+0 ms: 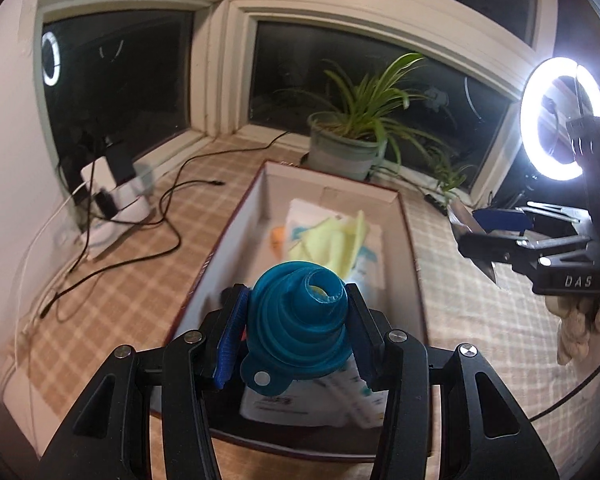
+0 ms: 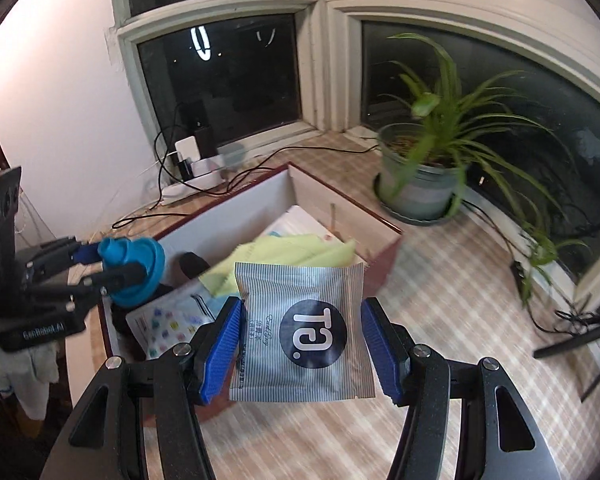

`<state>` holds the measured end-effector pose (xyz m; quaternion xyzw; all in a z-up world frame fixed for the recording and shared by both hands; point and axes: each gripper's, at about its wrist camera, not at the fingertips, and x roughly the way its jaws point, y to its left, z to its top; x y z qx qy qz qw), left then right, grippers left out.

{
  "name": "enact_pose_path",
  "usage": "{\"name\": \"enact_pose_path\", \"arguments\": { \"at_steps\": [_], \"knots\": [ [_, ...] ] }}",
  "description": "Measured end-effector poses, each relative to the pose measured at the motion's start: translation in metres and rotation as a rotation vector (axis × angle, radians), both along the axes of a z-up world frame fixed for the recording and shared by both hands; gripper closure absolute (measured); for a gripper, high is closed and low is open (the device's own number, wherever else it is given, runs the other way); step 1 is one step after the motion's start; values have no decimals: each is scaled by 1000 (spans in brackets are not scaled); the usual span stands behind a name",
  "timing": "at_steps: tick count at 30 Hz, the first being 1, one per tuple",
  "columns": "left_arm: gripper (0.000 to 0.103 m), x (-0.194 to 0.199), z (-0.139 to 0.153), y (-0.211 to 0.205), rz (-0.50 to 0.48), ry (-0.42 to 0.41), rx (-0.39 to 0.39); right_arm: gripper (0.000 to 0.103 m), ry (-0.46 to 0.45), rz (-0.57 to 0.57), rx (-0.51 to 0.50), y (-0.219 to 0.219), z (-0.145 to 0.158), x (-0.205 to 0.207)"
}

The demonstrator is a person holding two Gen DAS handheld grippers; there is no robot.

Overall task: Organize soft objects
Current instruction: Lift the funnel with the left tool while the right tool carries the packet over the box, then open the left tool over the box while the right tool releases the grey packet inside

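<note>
Blue funnel [image 1: 300,320] pinched between left fingers [image 1: 230,332], striped packet [image 2: 302,330] between right fingers [image 2: 220,350]

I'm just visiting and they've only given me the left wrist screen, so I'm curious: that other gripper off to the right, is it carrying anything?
Observer: Yes. The right gripper is clamped on a striped packet with a dark round logo.
Operator: And my blue thing, what does it look like from over there?
Observer: The blue funnel shows side-on in the left gripper, narrow end pointing away from the gripper, at the box's left wall.
Operator: Where is that packet relative to the box?
Observer: In front of its near right corner, with the yellow cloth showing inside behind it.
</note>
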<state>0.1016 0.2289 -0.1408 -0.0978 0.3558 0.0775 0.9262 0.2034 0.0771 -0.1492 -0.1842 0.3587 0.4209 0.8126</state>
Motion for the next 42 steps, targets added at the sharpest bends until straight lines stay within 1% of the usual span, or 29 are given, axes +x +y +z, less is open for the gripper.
{"name": "enact_pose_path", "arguments": {
  "at_steps": [5,11,17,19,22,23,24,26,28,33,42],
  "knots": [
    [57,1,-6,12,10,24,13,46,20,17,-24,34,-7,6],
    [57,5,-14,21,5,53,26,46,18,30,-78,61,-20,8],
    [55,10,-18,25,-5,65,27,46,33,27,-100,82,-31,16],
    [53,10,-19,26,-3,68,28,43,39,21,-101,85,-33,18],
    [52,10,-19,27,1,71,29,36,48,11,-100,89,-35,21],
    [50,10,-19,27,1,69,29,35,52,8,-99,90,-36,21],
    [46,10,-18,28,3,67,29,35,59,7,-98,91,-36,22],
    [41,9,-17,29,8,63,28,28,69,3,-91,91,-37,23],
    [41,9,-16,30,13,62,22,25,78,-7,-81,92,-36,24],
    [41,7,-14,31,17,57,16,25,115,-19,-59,89,-36,26],
    [41,-1,-9,28,24,52,6,25,110,-28,-44,81,-30,20]
  ]
}}
